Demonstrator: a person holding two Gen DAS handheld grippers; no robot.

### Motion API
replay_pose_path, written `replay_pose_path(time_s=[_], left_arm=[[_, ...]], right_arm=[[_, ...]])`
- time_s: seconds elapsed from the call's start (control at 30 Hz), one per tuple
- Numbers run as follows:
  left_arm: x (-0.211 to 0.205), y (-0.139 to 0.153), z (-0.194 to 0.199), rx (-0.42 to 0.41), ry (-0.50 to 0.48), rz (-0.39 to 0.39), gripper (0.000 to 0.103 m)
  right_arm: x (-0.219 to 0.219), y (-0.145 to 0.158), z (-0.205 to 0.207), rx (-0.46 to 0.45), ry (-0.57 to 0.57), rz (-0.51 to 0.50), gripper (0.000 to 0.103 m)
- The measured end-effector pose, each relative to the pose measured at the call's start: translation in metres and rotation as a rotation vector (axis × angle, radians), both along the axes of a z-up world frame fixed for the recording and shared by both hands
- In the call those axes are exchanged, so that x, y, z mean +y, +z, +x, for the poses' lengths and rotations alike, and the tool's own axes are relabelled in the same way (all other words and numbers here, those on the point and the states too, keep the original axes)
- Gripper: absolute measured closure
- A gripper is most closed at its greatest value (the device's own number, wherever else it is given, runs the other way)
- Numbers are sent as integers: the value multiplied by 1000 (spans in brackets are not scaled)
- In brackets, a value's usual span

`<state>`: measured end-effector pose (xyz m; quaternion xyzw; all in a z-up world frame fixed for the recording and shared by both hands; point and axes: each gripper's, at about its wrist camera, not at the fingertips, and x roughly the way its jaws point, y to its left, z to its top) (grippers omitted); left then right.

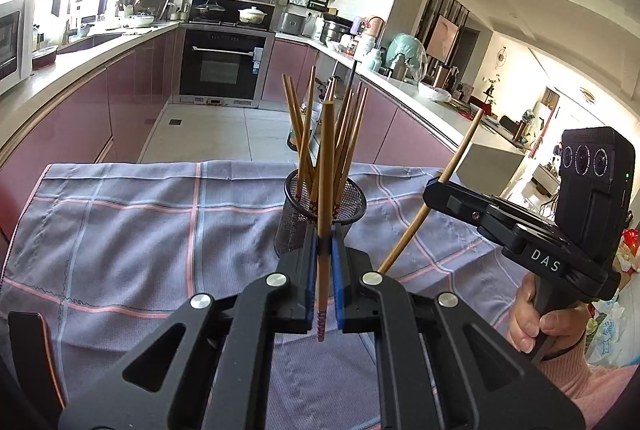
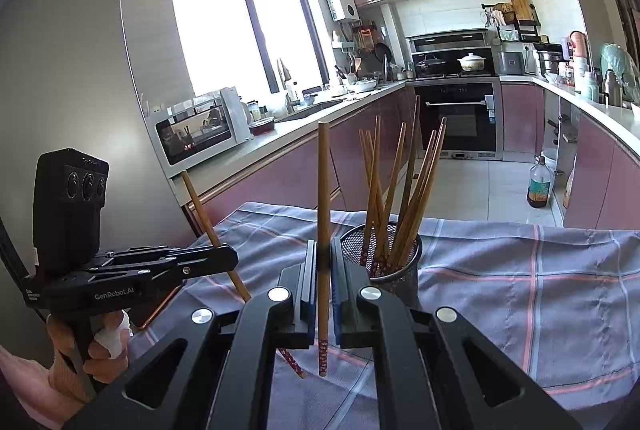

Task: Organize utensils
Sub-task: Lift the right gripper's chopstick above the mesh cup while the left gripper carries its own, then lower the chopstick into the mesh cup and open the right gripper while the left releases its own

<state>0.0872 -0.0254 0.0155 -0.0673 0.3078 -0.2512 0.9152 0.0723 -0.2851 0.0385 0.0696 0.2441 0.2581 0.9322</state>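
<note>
While clamped, both grippers (image 1: pixel 325 250) hold chopsticks (image 1: pixel 326 190).

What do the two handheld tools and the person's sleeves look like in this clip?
Both tools are matte black with angular cut-out arms, round silver pivot bolts and blue pads inside the fingers. The right tool carries a boxy black camera block with three lenses and white "DAS" lettering. The left tool reads "GenRobot.AI" in white. Each has a black handle. The sleeve is pink knit.
</note>
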Motion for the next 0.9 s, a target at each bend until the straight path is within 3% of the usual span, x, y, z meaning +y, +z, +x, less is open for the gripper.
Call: replay_pose_path(time_s=[0.9], left_arm=[[-3, 24, -1, -68, -5, -10, 96]], right_arm=[[-5, 16, 3, -58, -19, -1, 98]])
